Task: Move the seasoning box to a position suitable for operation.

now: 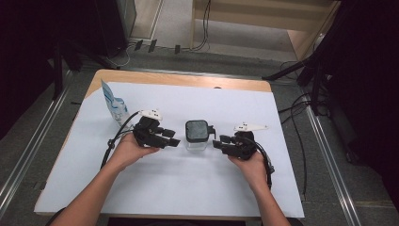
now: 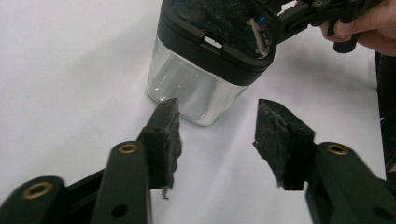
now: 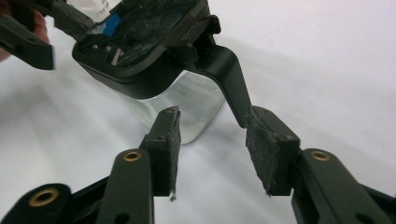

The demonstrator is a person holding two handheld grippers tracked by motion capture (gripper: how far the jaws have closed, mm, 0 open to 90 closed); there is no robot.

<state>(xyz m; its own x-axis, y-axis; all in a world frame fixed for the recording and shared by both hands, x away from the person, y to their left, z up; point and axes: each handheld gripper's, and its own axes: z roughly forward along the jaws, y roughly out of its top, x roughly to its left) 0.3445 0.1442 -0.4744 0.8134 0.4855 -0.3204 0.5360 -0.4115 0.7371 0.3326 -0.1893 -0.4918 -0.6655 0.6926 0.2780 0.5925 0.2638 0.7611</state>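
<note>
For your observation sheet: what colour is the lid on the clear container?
Black; the lid tops the clear container, seen best in the left gripper view.

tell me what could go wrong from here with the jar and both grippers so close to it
1. The clear jar with its black lid stands free between the open left gripper and right gripper; a sideways nudge could tip it.
2. The lid's clasp arm hangs open by the right gripper's pads and could snag.
</note>
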